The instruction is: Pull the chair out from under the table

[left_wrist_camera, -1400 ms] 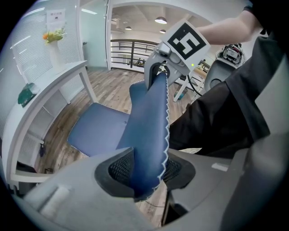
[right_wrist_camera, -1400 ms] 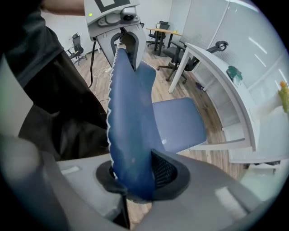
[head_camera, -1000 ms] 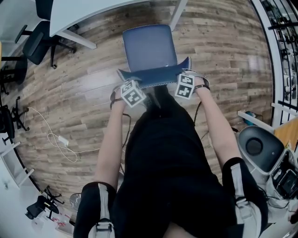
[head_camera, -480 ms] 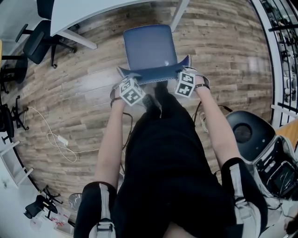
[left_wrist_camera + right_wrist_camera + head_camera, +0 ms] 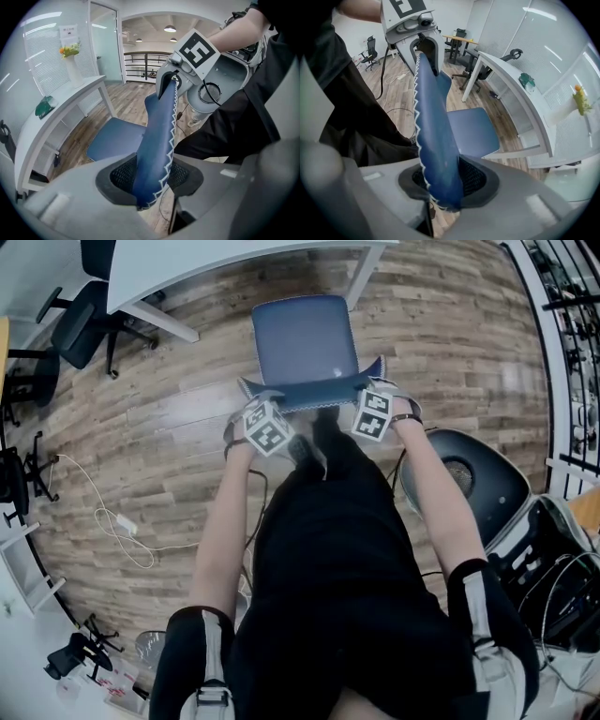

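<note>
A blue chair stands out on the wooden floor, its seat (image 5: 305, 338) in front of the white table (image 5: 234, 259). The top edge of its backrest (image 5: 309, 395) runs between my two grippers. My left gripper (image 5: 253, 397) straddles the left end of the backrest (image 5: 159, 140), and my right gripper (image 5: 377, 390) straddles the right end (image 5: 436, 131). Both pairs of jaws have just been opening. The backrest is still between the pads, with gaps showing beside it. In each gripper view the other gripper appears at the far end of the backrest: the right one (image 5: 176, 77), the left one (image 5: 424, 44).
Black office chairs (image 5: 80, 324) stand at the upper left by the table. A white cable (image 5: 112, 517) lies on the floor to the left. A dark round housing with cables (image 5: 469, 484) sits close to the person's right arm. A railing (image 5: 572, 352) runs along the right.
The dark round housing at the right has come further into view, toward the person's right arm. The chair and both grippers have stayed about where they were.
</note>
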